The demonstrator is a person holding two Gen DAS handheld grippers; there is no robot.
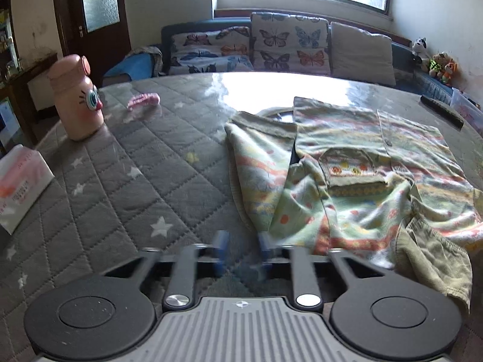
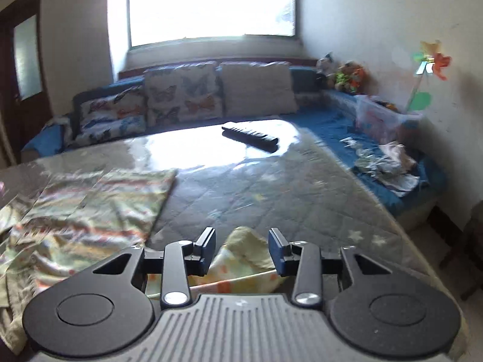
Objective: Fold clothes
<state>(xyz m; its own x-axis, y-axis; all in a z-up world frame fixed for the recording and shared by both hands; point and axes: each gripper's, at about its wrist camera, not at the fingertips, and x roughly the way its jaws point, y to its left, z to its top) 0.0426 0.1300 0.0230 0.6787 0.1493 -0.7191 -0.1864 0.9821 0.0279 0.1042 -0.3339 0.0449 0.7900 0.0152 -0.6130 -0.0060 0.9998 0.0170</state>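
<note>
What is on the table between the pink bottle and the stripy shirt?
In the left wrist view, between the pink bottle and the stripy shirt, only a small pink thing lies on the grey quilted cover.

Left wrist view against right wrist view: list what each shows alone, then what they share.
Only the left wrist view shows the pink bottle, the tissue box, a pink comb and the garment's pocket. Only the right wrist view shows the paper pinwheel and the clutter on the blue bench. Both show the patterned garment on the quilted table cover, the butterfly cushions, the window and the black remote.
</note>
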